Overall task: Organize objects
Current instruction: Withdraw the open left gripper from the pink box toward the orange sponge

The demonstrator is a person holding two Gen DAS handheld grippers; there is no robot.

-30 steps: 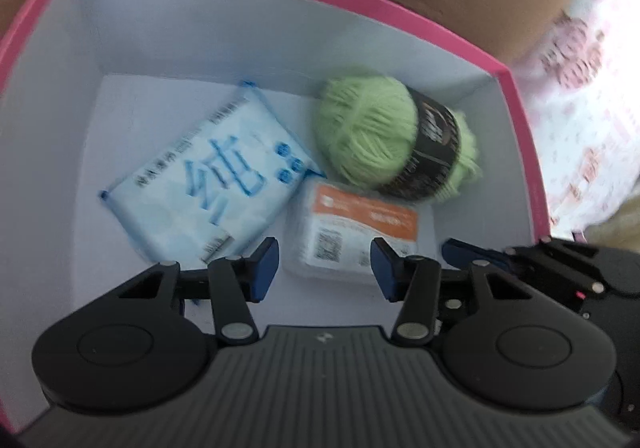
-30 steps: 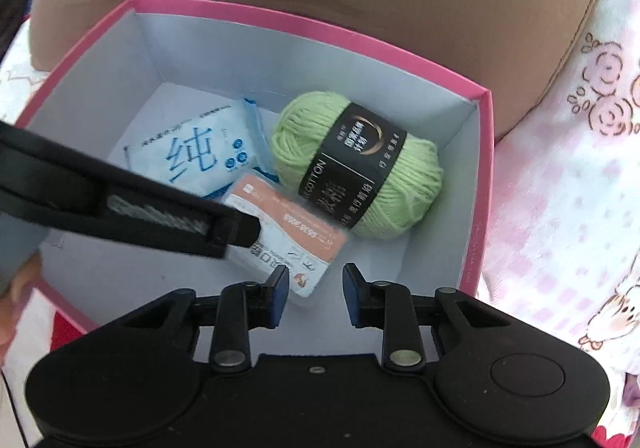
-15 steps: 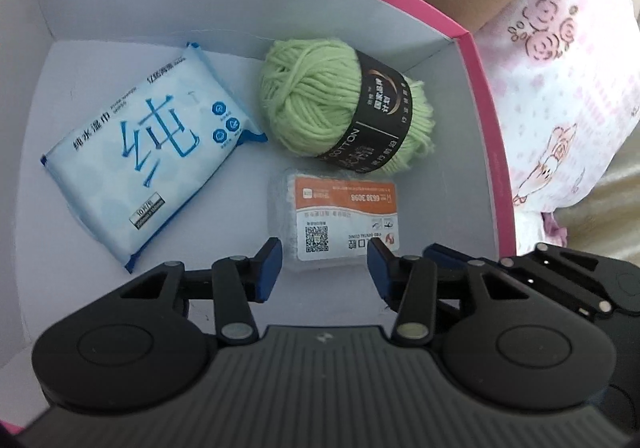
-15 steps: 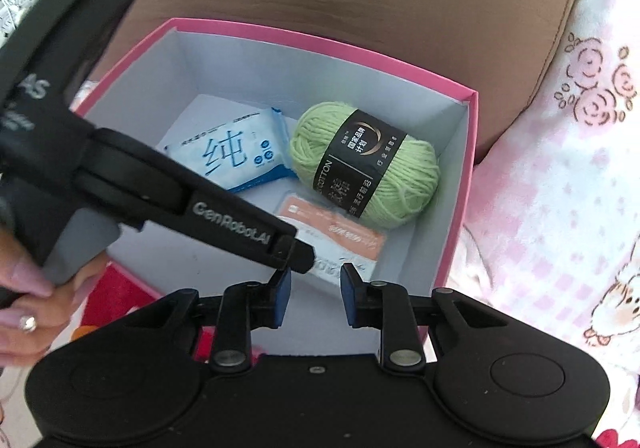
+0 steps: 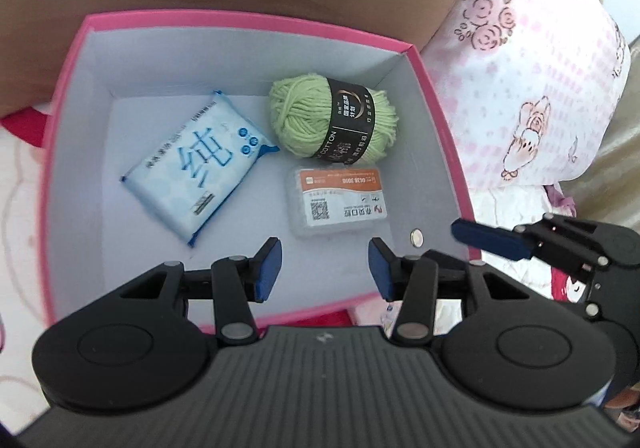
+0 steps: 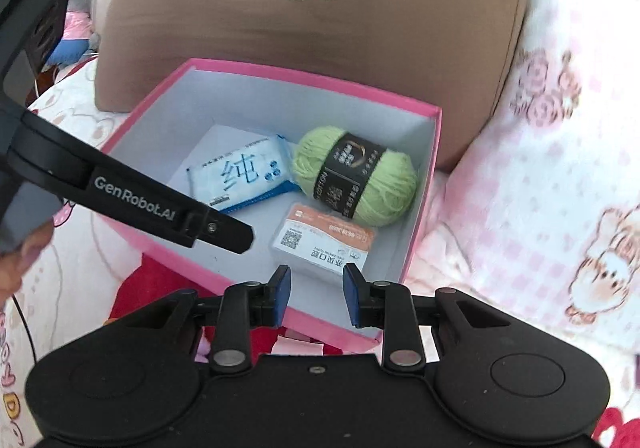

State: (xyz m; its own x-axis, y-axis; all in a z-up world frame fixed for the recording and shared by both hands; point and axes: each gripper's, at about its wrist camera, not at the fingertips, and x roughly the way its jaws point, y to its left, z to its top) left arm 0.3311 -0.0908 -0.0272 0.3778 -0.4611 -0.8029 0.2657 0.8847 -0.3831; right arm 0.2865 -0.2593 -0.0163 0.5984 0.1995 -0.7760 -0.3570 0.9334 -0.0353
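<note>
**Both grippers hanging empty over the loaded pink box**

You are holding the left gripper (image 5: 324, 268) above the near wall of the pink box (image 5: 248, 21), pointing steeply down; its jaws are parting, with only bare box floor showing between them. Your right gripper (image 6: 314, 294) is sitting over the box's near right corner, jaws opening from almost shut, also carrying nothing.

Inside the box, three things are lying flat:
- blue wipes pack (image 5: 196, 167), toward the left wall, long axis slanting from near-left to far-right
- green yarn ball (image 5: 332, 121), by the far right corner, its black band running across it
- small clear case with an orange label (image 5: 338, 201), just nearer than the yarn, long axis lying across the box, roughly side to side

The case is lying closest to both grippers, just beyond the left one's fingertips. Judging from this, nothing loose is showing on the bed beside the box, so the packing looks finished; the lid is not in view.
</note>
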